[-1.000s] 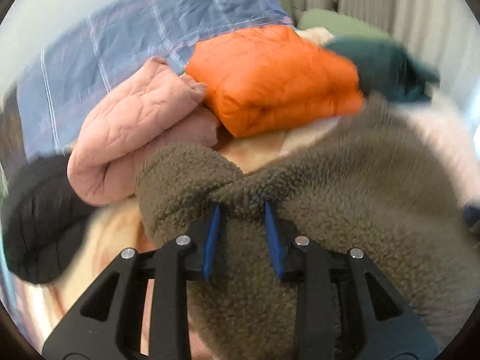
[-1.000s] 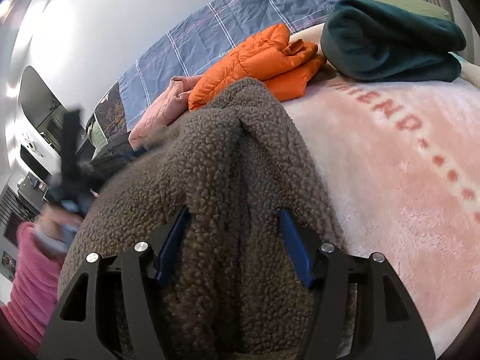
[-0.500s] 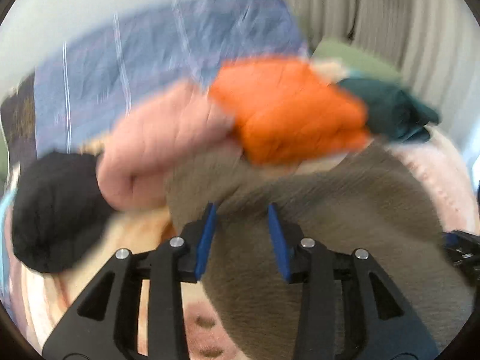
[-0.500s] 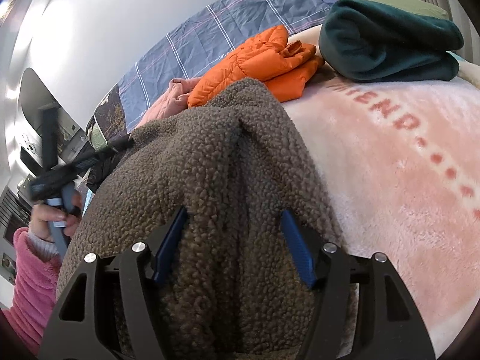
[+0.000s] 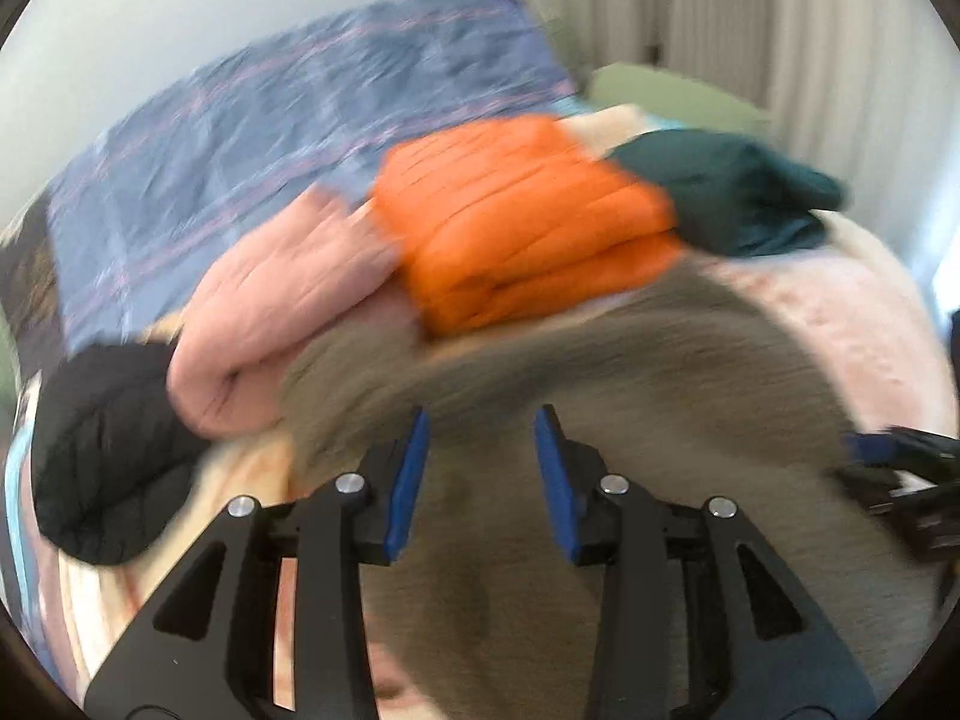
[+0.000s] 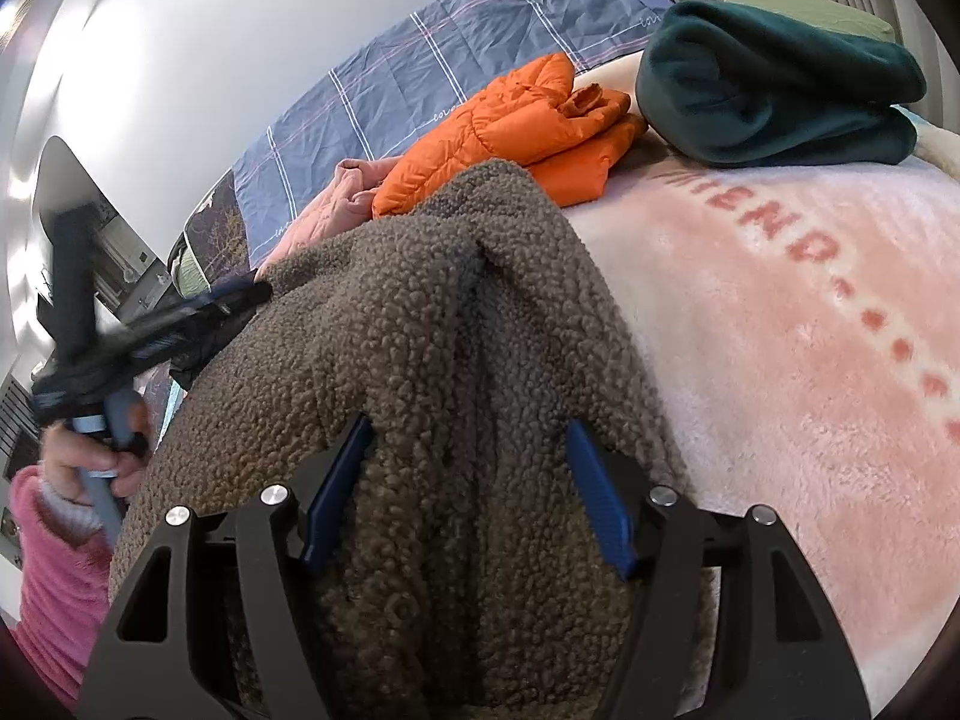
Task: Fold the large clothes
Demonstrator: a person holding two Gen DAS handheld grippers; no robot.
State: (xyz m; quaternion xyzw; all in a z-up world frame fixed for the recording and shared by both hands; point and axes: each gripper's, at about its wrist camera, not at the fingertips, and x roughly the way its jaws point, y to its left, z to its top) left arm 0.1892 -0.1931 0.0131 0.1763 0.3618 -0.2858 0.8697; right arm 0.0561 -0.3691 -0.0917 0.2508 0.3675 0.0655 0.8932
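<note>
Motion blur smears the brown fleece [image 5: 600, 372] in the left wrist view.

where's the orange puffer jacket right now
The orange puffer jacket lies folded at the far side of the bed in the right wrist view, between the pink quilted garment on its left and the dark green fleece on its right.

A bedroom in a home. A bed fills both views, spread with a fluffy pink blanket [image 6: 798, 312] bearing printed letters. Behind the blanket a blue checked quilt [image 6: 456, 66] leans against the plain white wall [image 6: 198, 30], and folded garments lie at the blanket's far edge. Pleated curtains [image 5: 720, 18] hang beyond the bed.
</note>
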